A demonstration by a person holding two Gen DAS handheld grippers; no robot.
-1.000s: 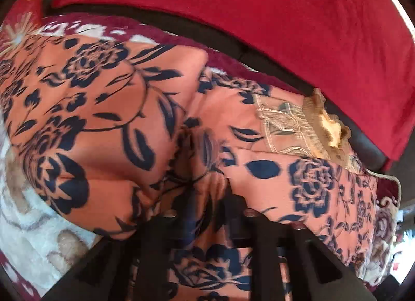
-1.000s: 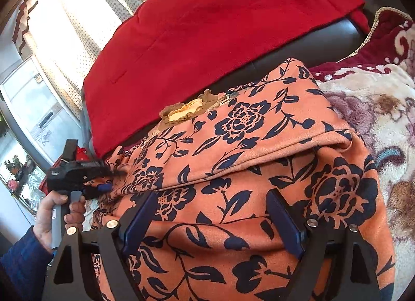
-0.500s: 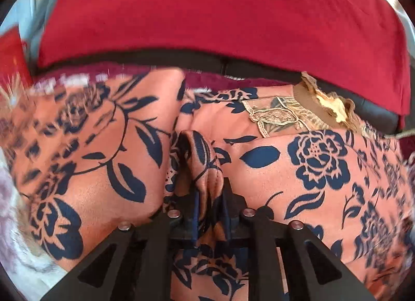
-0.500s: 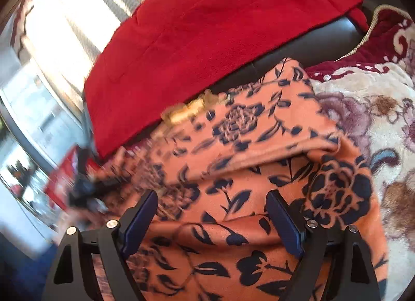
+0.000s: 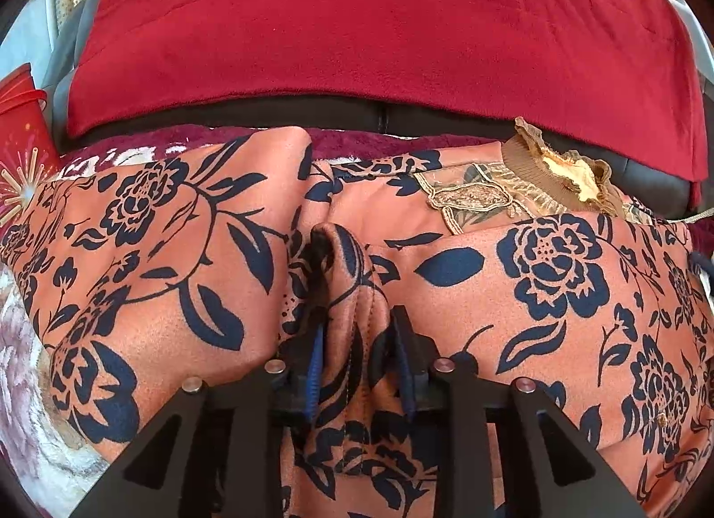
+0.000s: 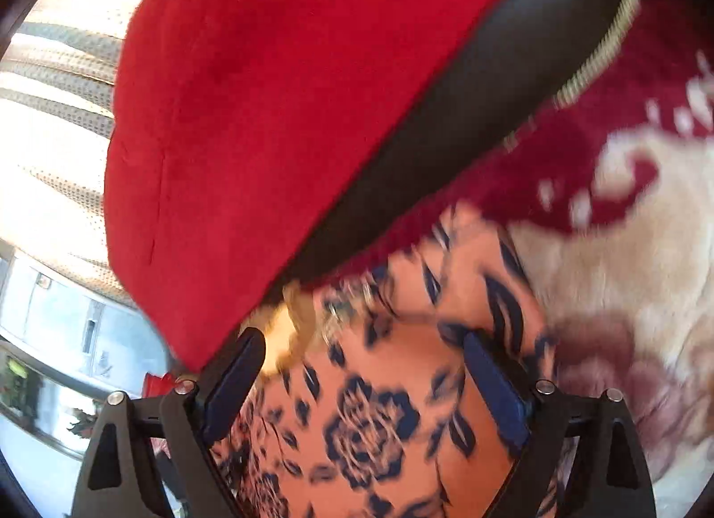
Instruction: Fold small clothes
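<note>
An orange garment with dark blue flowers (image 5: 535,286) lies spread on a patterned blanket; its lace collar (image 5: 558,178) points to the far right. My left gripper (image 5: 352,317) is shut on a pinched-up fold of this garment (image 5: 343,259) near its middle. In the blurred right wrist view the same orange garment (image 6: 370,419) lies under my right gripper (image 6: 361,366), which is open and empty, its jaws wide apart above the cloth near the collar (image 6: 285,330).
A red blanket (image 5: 379,27) drapes over the dark sofa back (image 5: 312,114) behind the garment. A cream and maroon floral blanket (image 6: 624,223) covers the seat. A red box (image 5: 20,125) stands at the far left. A curtained window (image 6: 53,116) is to the left.
My left gripper has closed on a fold of the garment and lifted it. My right gripper has swung forward and up towards the collar and sofa back, staying open.
</note>
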